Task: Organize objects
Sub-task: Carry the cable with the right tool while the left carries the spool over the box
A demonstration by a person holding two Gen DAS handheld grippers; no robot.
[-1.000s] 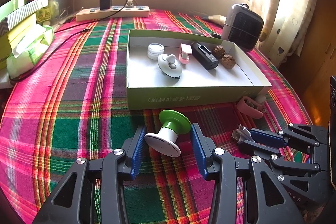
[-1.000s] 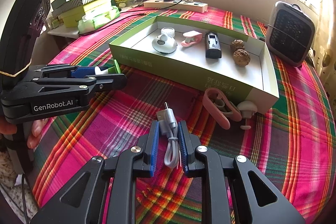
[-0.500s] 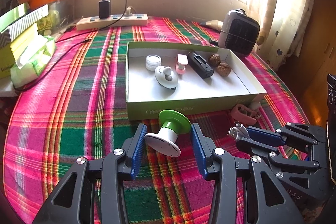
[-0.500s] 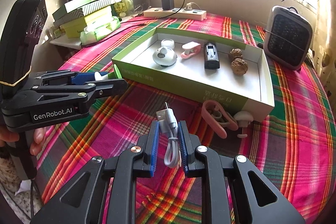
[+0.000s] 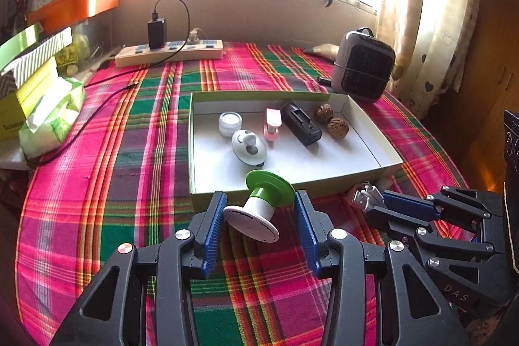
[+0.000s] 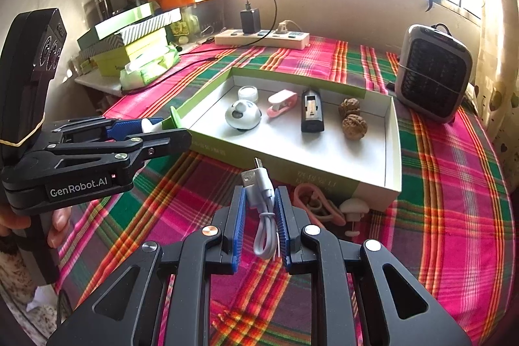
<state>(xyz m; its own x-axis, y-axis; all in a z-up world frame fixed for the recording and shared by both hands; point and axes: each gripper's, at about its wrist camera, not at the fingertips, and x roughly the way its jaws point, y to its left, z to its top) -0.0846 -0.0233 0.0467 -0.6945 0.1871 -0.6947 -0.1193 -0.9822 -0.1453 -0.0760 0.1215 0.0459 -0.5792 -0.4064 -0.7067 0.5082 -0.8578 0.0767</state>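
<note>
Left wrist view looks down its own tool (image 5: 259, 216), whose blue pads stand fairly wide and hold a spool-shaped stopper (image 5: 259, 206) with a green top flange, white stem and white round base, tilted, at lower centre of the frame. At lower right the right tool (image 5: 382, 203) shows from the side with metal plug ends sticking out of its tip.

Right wrist view shows what that side view hides: the right tool (image 6: 259, 216) is closed narrow on a folded white cable (image 6: 263, 209), its plugs pointing up out of the pads at lower centre. It also shows a pink clip (image 6: 316, 206) and a small white mushroom-shaped piece (image 6: 354, 206) lying on the plaid surface (image 6: 438, 216) just beside the near wall of the green box (image 6: 292, 164), and a hand (image 6: 19, 226) gripping the left tool's handle at far left.

Both views show the box in mid-frame, open, white inside, holding a small jar (image 5: 230, 123), a white round stopper (image 5: 249, 147), a pink clip, a black charger (image 5: 301, 128) and two walnuts (image 5: 337, 128).
</note>
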